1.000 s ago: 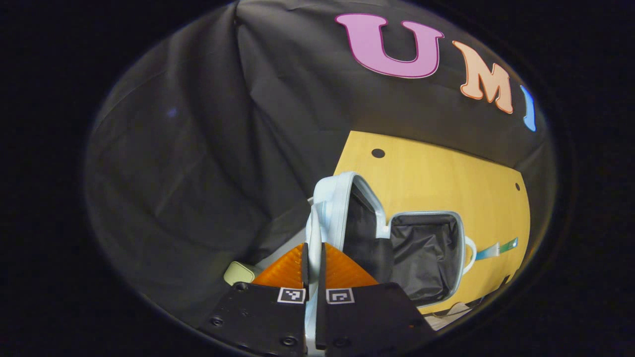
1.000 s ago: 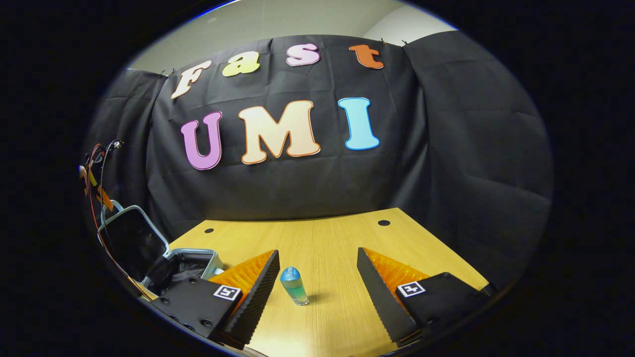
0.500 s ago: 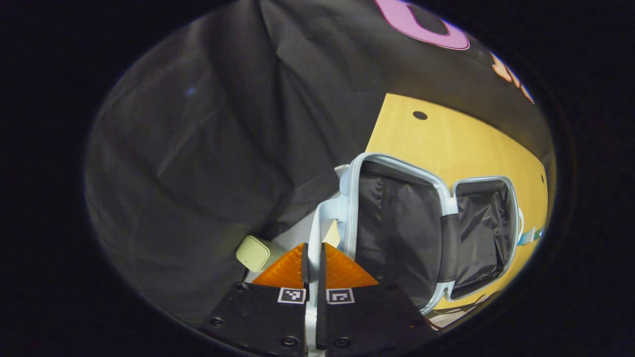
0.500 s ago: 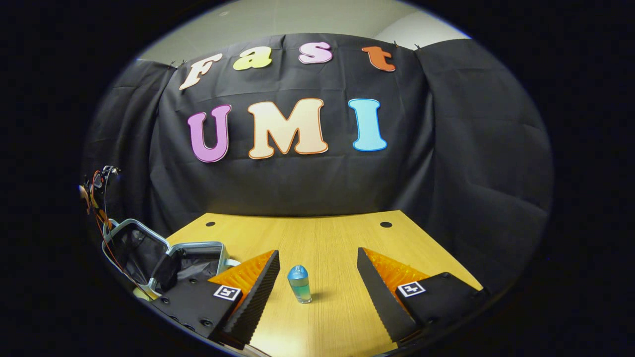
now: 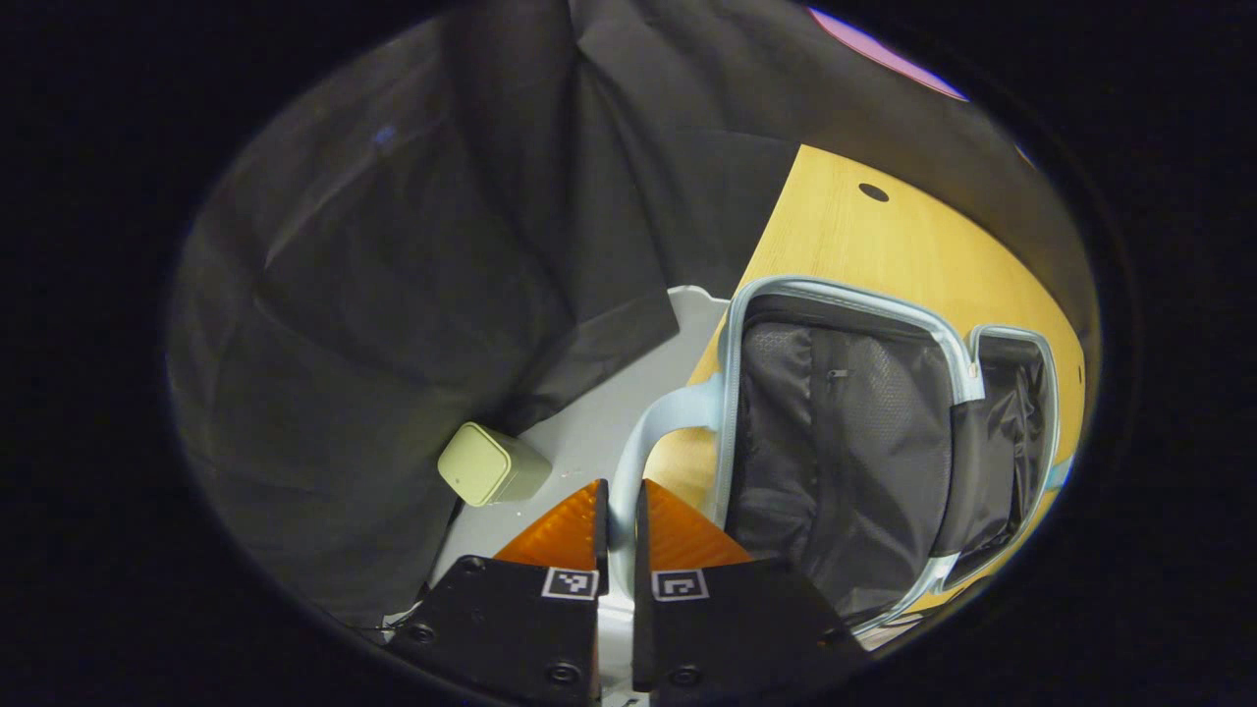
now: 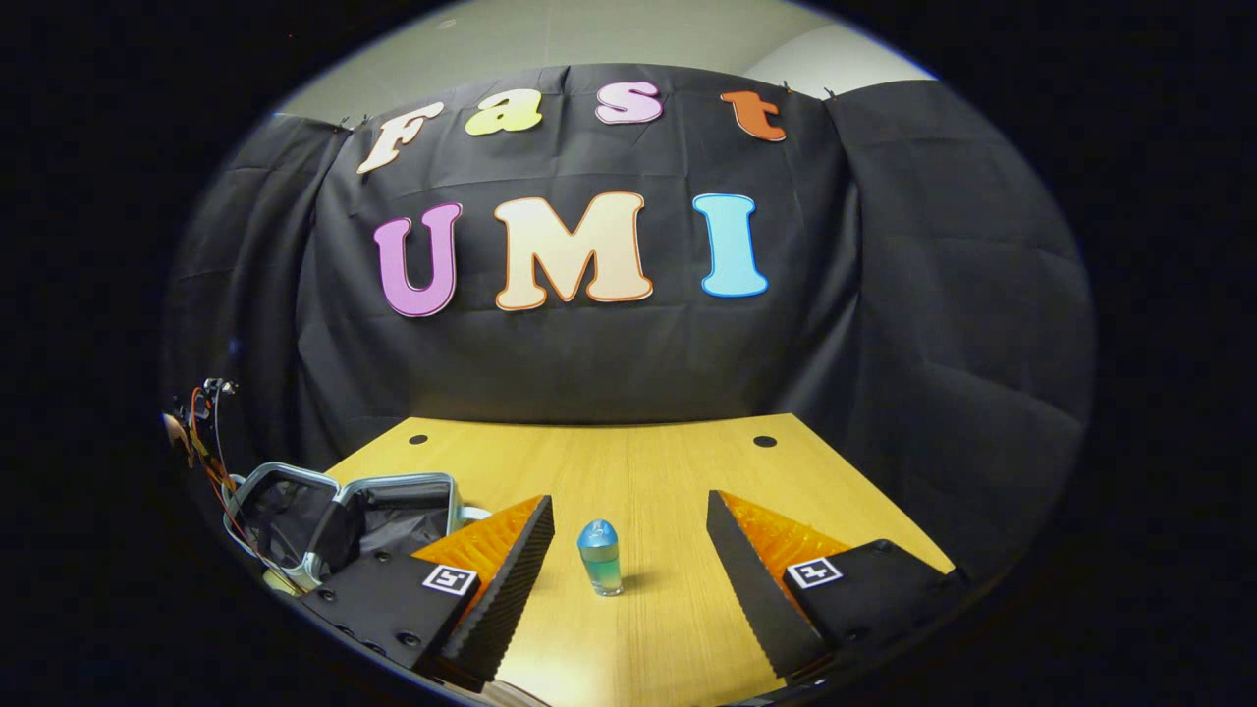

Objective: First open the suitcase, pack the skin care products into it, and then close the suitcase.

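Wooden tabletop (image 6: pixel 668 471) fills the lower middle of the right gripper view, backed by black cloth wall (image 6: pixel 933 295). Nearest, at the bottom of that frame, the right gripper (image 6: pixel 628 550) stands spread wide, its fingers apart and pressing on nothing. Between them, just beyond, a small blue-capped bottle (image 6: pixel 600 558) stands upright on the wood, touching neither finger. Farther off at lower left, the pale blue suitcase (image 6: pixel 334 516) lies open with its dark lining showing, and a bundle of thin wires (image 6: pixel 201 432) hangs above it at the far left edge.

At the bottom centre of the left gripper view, the left gripper (image 5: pixel 621 511) is clenched on the suitcase's pale handle (image 5: pixel 653 432), both fingers pressing the strap that curves up from between them. Right of it, the open lid (image 5: pixel 835 432) with its mesh pocket fills the centre right; the other shell shows at the right edge. A small cream box (image 5: pixel 481 463) sits left of centre on a pale floor (image 5: pixel 599 432). Beyond, the table runs to the upper right.
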